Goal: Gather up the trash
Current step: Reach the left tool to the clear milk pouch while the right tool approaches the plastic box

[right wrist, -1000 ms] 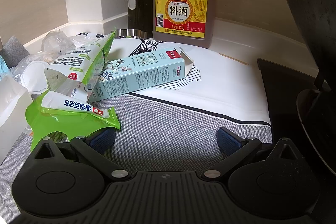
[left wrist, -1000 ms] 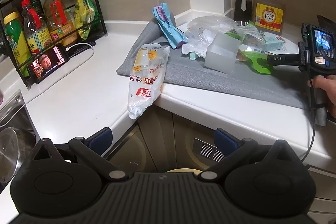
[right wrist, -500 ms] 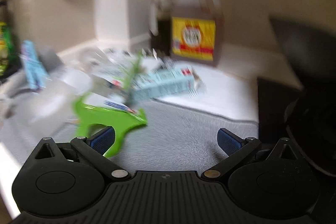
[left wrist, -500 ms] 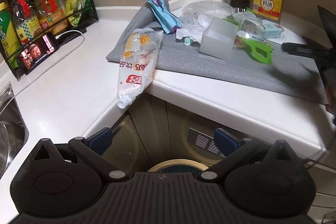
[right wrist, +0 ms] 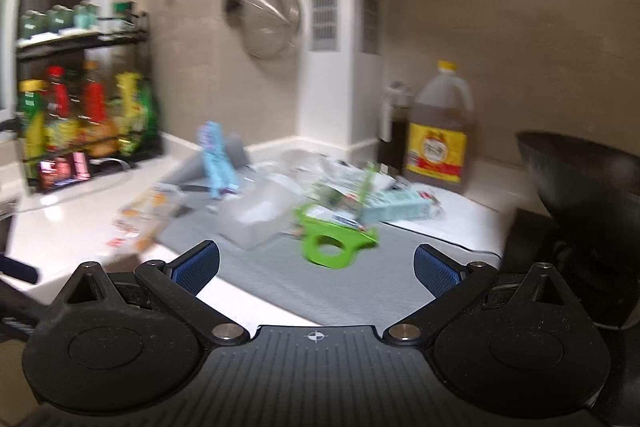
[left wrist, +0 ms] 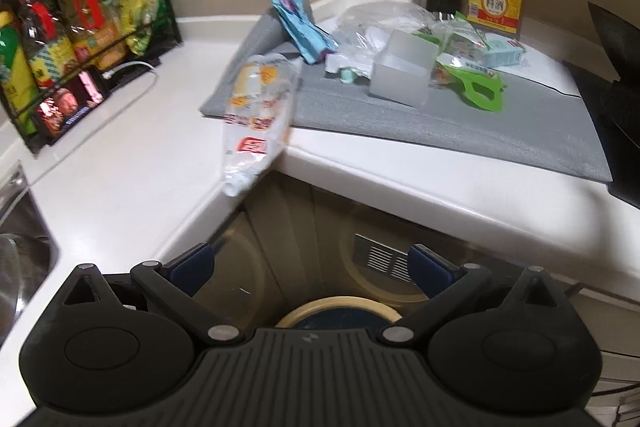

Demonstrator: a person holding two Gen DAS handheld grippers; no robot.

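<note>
Pulled back from the green wrapper (right wrist: 338, 241) at frame centre (nothing collected yet); right gripper (right wrist: 316, 265) and left gripper (left wrist: 310, 265) both spread, empty.

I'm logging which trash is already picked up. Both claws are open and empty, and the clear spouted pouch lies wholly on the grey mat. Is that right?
Not quite. In the left wrist view the clear spouted pouch lies only partly on the grey mat; its spout end reaches over the white counter edge. The left claw and right claw are open and empty, as you said.
</note>
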